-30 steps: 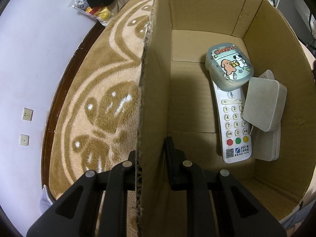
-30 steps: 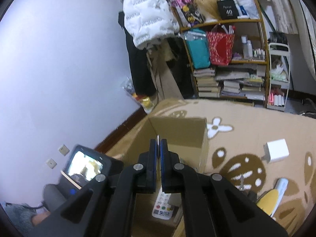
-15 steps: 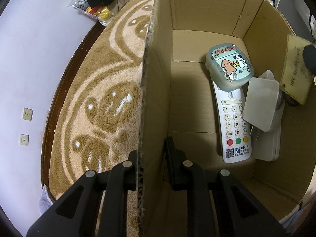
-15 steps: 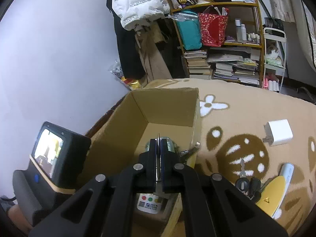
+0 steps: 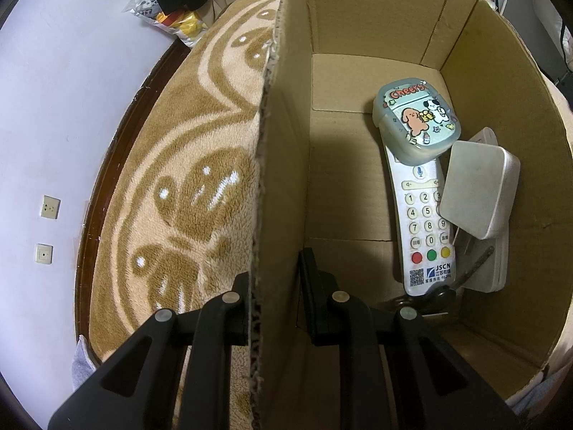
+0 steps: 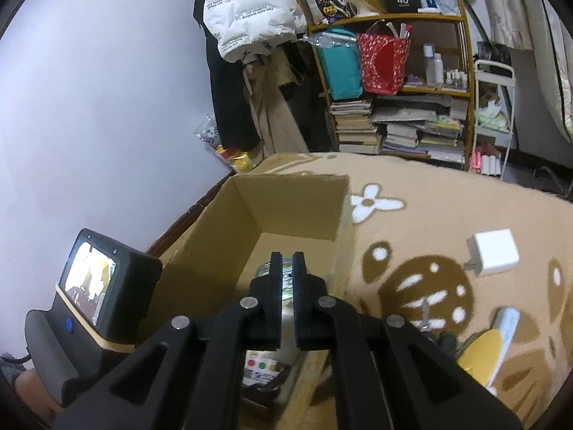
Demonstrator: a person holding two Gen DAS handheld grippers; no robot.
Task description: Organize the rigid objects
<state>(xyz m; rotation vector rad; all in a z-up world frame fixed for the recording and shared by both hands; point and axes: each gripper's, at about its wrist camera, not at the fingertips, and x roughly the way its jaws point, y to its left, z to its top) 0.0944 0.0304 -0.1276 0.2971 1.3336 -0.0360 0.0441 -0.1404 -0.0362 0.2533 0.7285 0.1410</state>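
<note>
Beige patterned rug carries my cardboard box. Left gripper pinches its near wall to steady it, I judge. Right gripper hovers above, jaws opening, a narrow gap with nothing between.

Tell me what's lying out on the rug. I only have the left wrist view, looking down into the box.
Observer: A white charger cube lies on the rug, right of the box.
Operator: Anything else out there?
Observer: A yellow flat thing lies at the lower right, overlapping a pale blue one.
Operator: What's beyond the box?
Observer: A shelf stacked with books, at the rug's far edge.
</note>
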